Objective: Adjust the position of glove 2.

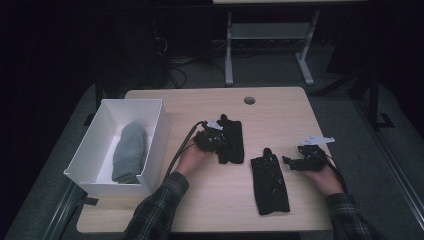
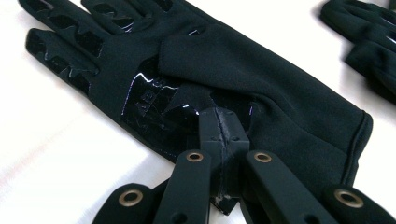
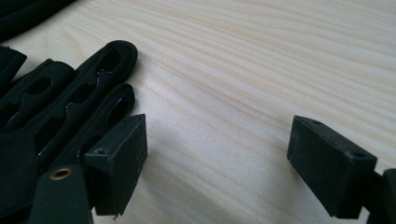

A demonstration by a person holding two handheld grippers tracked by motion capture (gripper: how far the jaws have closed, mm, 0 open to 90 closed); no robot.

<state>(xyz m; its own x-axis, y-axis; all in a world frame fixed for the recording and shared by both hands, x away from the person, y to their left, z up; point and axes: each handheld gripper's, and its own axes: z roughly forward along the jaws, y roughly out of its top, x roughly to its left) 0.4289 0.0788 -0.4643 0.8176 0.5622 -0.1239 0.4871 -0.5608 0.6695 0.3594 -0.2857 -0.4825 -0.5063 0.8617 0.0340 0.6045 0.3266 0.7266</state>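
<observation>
Two black gloves lie flat on the wooden table [image 1: 280,107]. The far glove [image 1: 232,142] lies palm up, with glossy grip patches [image 2: 154,100]. My left gripper [image 1: 219,141] is shut, its joined tips [image 2: 219,128] resting on that glove's palm; I see no fabric between the pads. The near glove [image 1: 270,182] lies to the right of it, fingers pointing away. My right gripper [image 1: 290,162] hangs open just right of this glove's fingers [image 3: 70,102]. Its left pad [image 3: 119,158] is beside a fingertip, and bare wood lies between the jaws [image 3: 219,163].
A white open box [image 1: 161,131] stands at the table's left edge with a rolled grey cloth [image 1: 130,152] inside. A round cable hole [image 1: 249,100] sits near the far edge. Another desk's grey legs [image 1: 229,50] stand behind on the dark floor.
</observation>
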